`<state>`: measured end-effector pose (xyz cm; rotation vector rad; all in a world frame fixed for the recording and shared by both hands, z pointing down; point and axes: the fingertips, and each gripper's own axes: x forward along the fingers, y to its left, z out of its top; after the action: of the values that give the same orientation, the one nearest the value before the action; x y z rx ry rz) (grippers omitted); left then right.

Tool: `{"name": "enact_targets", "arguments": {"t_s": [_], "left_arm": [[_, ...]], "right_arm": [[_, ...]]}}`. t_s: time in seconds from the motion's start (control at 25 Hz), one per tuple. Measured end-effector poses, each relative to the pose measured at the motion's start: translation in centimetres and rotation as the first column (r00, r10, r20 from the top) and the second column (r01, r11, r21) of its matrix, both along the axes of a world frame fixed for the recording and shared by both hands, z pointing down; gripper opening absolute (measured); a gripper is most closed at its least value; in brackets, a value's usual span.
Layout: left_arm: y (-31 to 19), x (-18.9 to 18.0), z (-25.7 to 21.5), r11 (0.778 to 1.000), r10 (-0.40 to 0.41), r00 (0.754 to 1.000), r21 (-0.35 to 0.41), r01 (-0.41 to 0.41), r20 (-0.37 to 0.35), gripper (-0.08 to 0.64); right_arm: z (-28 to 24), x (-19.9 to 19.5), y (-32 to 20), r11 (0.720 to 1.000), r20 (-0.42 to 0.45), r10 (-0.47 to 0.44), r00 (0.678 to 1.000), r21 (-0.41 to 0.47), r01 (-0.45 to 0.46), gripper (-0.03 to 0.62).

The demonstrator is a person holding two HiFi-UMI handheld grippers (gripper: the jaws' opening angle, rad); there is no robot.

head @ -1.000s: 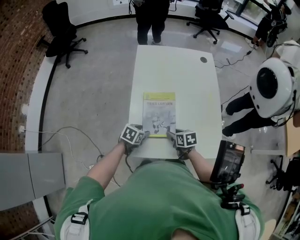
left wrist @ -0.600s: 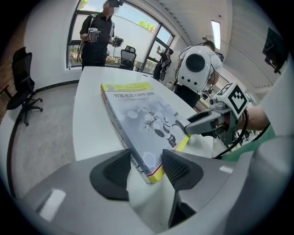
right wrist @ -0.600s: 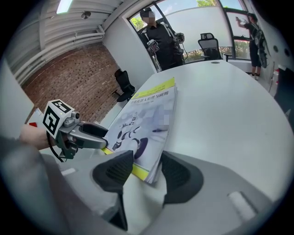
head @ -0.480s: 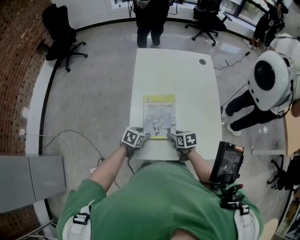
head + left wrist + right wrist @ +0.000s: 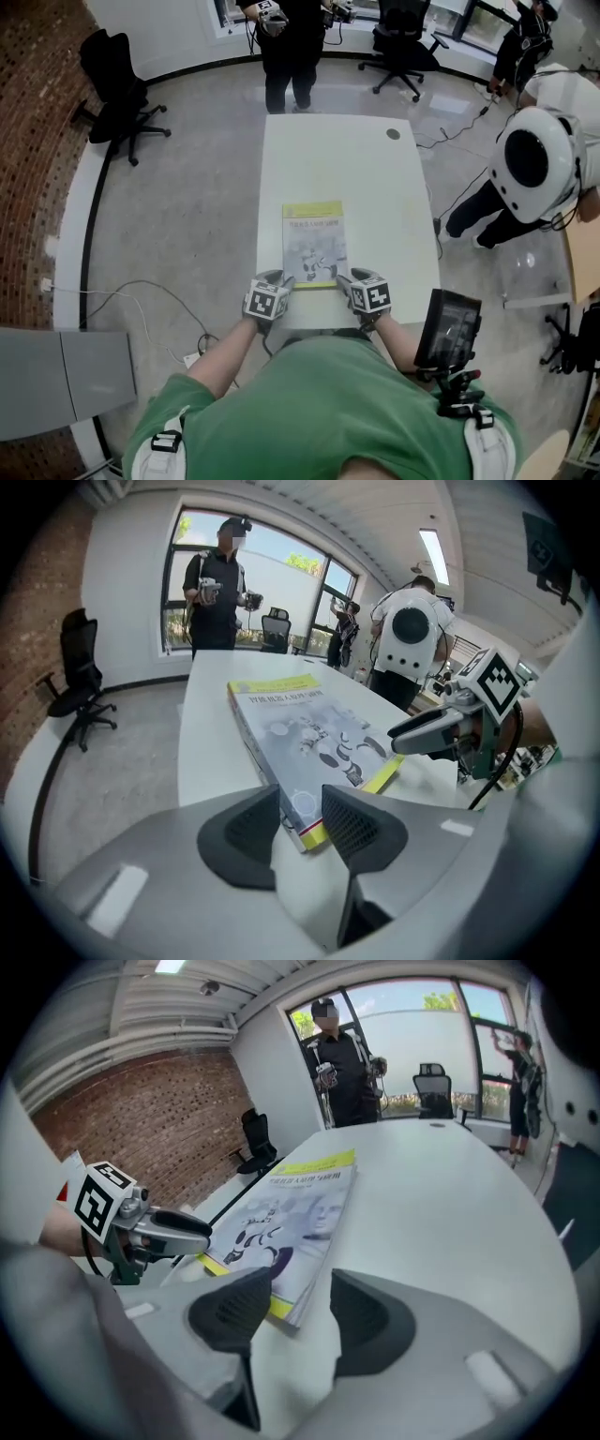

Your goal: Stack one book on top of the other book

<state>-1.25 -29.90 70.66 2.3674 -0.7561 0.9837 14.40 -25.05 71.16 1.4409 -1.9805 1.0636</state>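
Head view: book point(image 5: 313, 242) on table point(image 5: 337, 159)

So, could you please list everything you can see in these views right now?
table: one, white, mid-floor.
book: one seen, grey with a yellow-green top band, on the table's near half; whether a second lies under it can't be told.
chairs: two, black; one at far left, another past the table's far end.
bystanders: three; one in black at the table's far end, one at right, one at top right.
cabinet: one, grey, lower left.
screen: one, black, lower right.
left gripper: grey; its jaws have just been closing, with the book's near left corner between them.
right gripper: grey; jaws apart, with the book's near right corner between them.
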Motion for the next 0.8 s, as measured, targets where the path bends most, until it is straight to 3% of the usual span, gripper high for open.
{"name": "enact_targets", "arguments": {"t_s": [0.16,0.28,0.4,0.6,0.68,0.8], "left_arm": [[-1.0,-1.0,-3.3,0.978,-0.051,0.999,0.2,0.053,-0.017,0.106],[-1.9,-1.4,-7.7,0.932,-0.077,0.993,0.347,0.104,-0.092,0.047],[-2.2,-1.5,-12.5,0.874,-0.08,0.978,0.459,0.161,-0.191,0.008],[-1.1,-1.2,-21.0,0.782,-0.022,0.945,0.583,0.221,-0.328,0.008],[-0.4,-1.2,-23.4,0.756,-0.004,0.926,0.605,0.25,-0.377,0.008],[0.7,-0.9,-26.1,0.733,0.027,0.904,0.623,0.272,-0.427,0.008]], "right_arm": [[-4.6,2.0,-0.7,0.975,-0.125,0.085,0.989,0.214,-0.056,0.202],[-10.5,2.1,-1.4,0.908,-0.182,0.124,0.976,0.418,-0.037,0.201],[-15.1,1.4,-0.9,0.838,-0.191,0.142,0.971,0.546,-0.016,0.198],[-23.5,0.5,0.7,0.698,-0.16,0.246,0.956,0.714,-0.06,0.025],[-26.0,0.2,1.7,0.662,-0.127,0.275,0.953,0.744,-0.092,0.004],[-28.6,-0.5,3.0,0.629,-0.106,0.286,0.952,0.77,-0.103,0.003]]}}
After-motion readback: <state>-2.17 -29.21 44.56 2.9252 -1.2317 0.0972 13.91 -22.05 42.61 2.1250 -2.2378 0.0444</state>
